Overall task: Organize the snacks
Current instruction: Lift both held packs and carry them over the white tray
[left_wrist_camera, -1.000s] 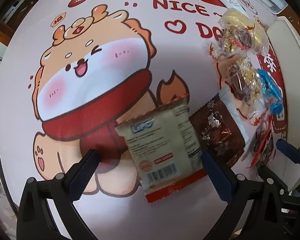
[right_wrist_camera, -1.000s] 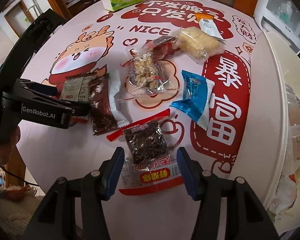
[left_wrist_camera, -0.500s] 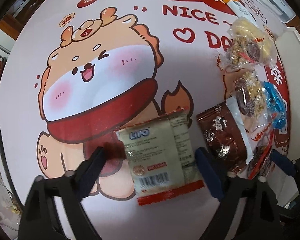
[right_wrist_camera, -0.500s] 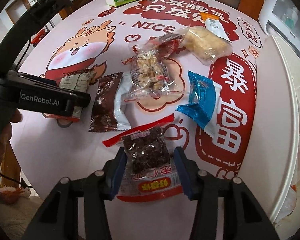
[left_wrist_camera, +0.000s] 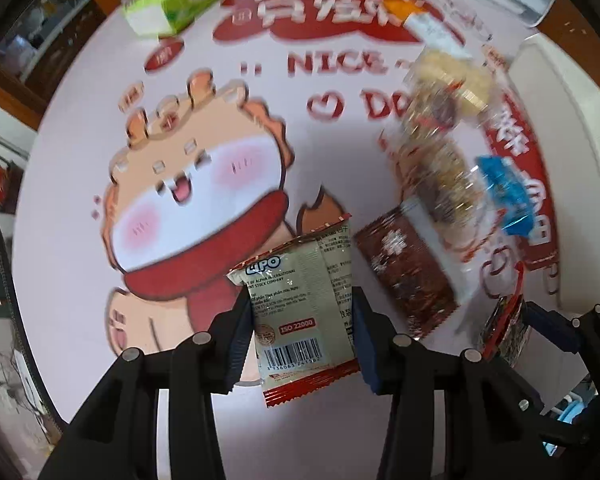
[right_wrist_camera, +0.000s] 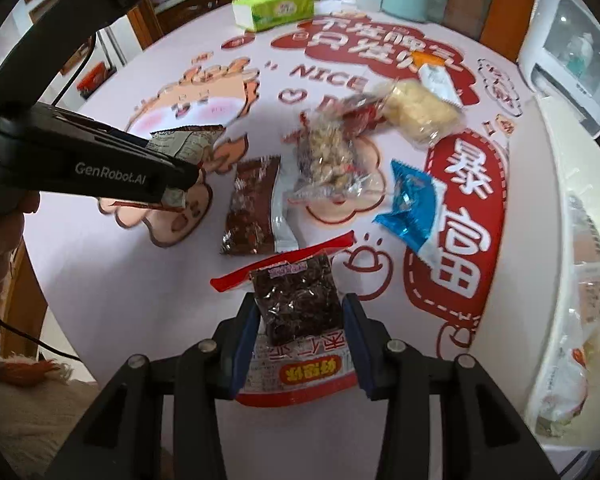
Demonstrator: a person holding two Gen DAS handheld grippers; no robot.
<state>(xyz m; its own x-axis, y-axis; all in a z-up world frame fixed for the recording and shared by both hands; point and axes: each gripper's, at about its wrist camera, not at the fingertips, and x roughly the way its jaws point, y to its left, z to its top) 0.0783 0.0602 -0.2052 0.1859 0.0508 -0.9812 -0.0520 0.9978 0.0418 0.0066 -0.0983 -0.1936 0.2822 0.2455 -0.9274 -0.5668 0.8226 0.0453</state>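
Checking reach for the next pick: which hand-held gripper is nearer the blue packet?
Right. The right hand-held gripper, shut on the dark snack pack, sits just below-left of the blue packet; the left is across the table.

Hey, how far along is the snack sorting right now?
Nothing looks sorted yet. In hand: the left gripper is shut on the Lipo packet, the right gripper on the dark dried-fruit packet. Left on the table: brown packet, blue packet, clear nut bag, yellow bag.

You can read "LiPO" and "ISO 22000" on the beige packet [left_wrist_camera: 304,312]; "NICE" on the tablecloth [left_wrist_camera: 336,65]; "GenRobot.AI" on the left gripper [right_wrist_camera: 110,169].
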